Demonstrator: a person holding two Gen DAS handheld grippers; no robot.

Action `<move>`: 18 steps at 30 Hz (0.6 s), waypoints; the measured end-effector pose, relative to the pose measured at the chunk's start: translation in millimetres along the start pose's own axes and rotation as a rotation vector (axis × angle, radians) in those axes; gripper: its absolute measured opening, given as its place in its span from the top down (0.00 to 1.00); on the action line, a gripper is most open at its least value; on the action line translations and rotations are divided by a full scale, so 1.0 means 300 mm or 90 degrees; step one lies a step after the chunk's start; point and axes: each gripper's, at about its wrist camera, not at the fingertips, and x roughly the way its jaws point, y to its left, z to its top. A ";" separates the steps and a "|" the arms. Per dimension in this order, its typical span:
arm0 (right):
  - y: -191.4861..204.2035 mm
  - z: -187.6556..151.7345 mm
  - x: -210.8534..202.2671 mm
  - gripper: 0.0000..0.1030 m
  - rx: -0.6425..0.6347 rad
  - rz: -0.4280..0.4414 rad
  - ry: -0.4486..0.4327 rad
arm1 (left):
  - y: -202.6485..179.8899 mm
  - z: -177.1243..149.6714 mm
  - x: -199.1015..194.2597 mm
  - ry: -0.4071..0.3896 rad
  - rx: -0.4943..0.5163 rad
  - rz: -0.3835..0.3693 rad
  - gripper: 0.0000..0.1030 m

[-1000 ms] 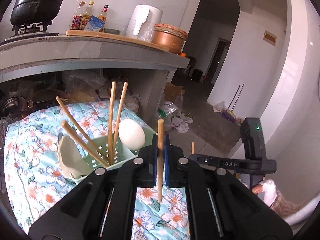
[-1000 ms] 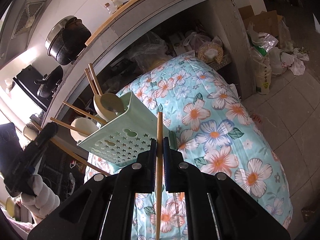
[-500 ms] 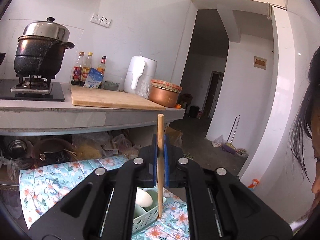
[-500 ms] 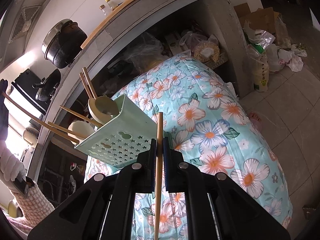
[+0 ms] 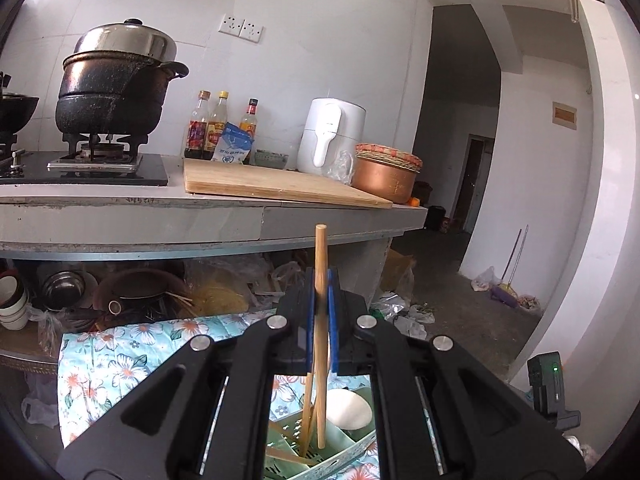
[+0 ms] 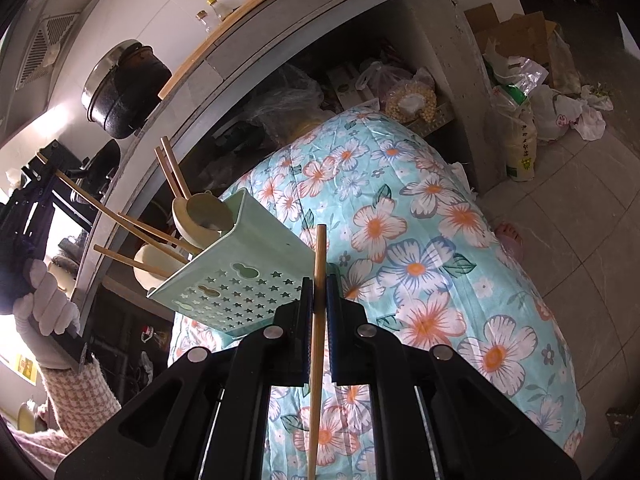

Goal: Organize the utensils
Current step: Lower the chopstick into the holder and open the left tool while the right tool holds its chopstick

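Note:
My left gripper (image 5: 320, 292) is shut on a wooden chopstick (image 5: 321, 256) held nearly upright. The chopstick's lower end reaches down into the pale green utensil holder (image 5: 352, 454), beside other chopsticks and a white spoon (image 5: 348, 410). My right gripper (image 6: 319, 292) is shut on a second chopstick (image 6: 319, 256), just right of the holder (image 6: 240, 280) on the floral cloth (image 6: 420, 248). In the right wrist view the holder carries several chopsticks and two spoons (image 6: 204, 216). The left gripper (image 6: 42, 166) shows at the far left there, in a white-gloved hand (image 6: 44, 308).
Behind stands a concrete counter (image 5: 224, 216) with a black pot (image 5: 116, 84), sauce bottles (image 5: 218, 128), a cutting board (image 5: 272, 184), a white appliance (image 5: 332, 136) and a copper bowl (image 5: 386, 176). Bowls and bags fill the shelf underneath. Bags and a box (image 6: 516, 28) lie on the tiled floor.
The left gripper has risen and tipped upward with its chopstick, so the holder dropped to the bottom of its view. The right gripper and its chopstick have stayed put.

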 end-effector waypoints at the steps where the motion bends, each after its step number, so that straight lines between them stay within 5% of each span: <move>1: 0.000 0.001 0.001 0.93 0.000 -0.001 0.001 | 0.008 -0.008 0.013 0.003 -0.002 0.002 0.95; 7: -0.002 0.002 0.001 0.93 -0.001 -0.003 0.001 | 0.051 -0.058 0.075 0.029 -0.032 -0.022 0.95; 18: 0.033 0.010 -0.020 0.93 -0.020 0.000 -0.010 | 0.070 -0.090 0.025 0.019 -0.051 -0.027 0.64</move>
